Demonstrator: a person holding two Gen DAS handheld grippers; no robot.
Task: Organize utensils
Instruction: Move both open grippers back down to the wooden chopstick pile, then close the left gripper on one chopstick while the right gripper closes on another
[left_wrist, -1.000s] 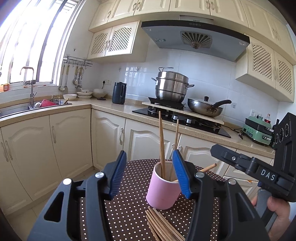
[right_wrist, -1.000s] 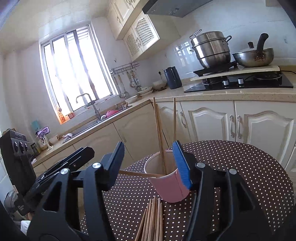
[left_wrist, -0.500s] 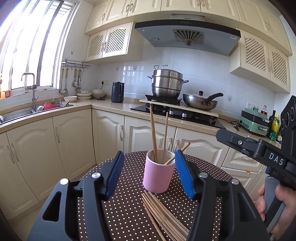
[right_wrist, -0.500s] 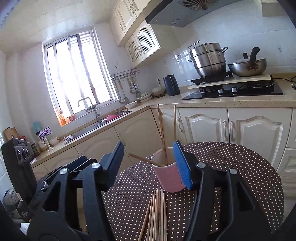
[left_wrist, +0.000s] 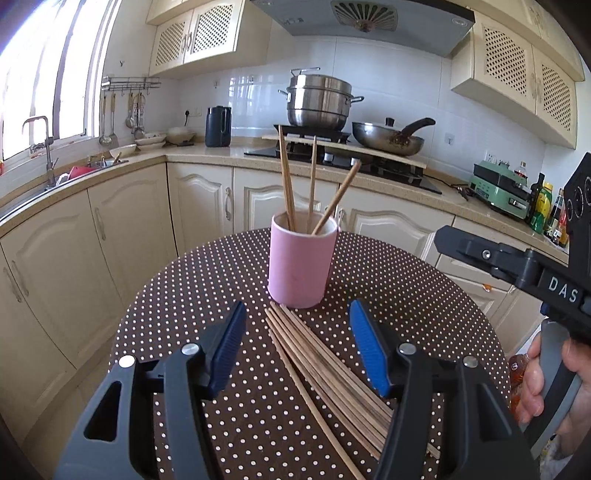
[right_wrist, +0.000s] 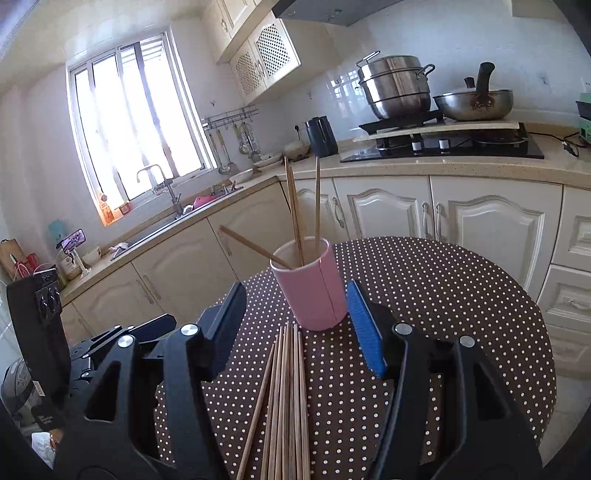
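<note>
We have pulled both open, empty grippers, left gripper (left_wrist: 297, 349) and right gripper (right_wrist: 295, 326), back from the pink cup (left_wrist: 302, 264); a third chopstick (left_wrist: 336, 199) now leans inside, loose chopsticks (left_wrist: 325, 373) remain.

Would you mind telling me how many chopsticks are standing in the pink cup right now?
3 chopsticks stand in the pink cup: a tall one on the left, an upright one in the middle, and one leaning out to the right. None looks hidden.

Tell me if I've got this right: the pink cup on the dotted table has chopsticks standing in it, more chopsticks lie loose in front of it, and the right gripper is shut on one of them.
Not quite. In the right wrist view the right gripper is open and holds nothing. The pink cup does hold chopsticks, and the loose chopsticks lie in front of it on the dotted table.
</note>
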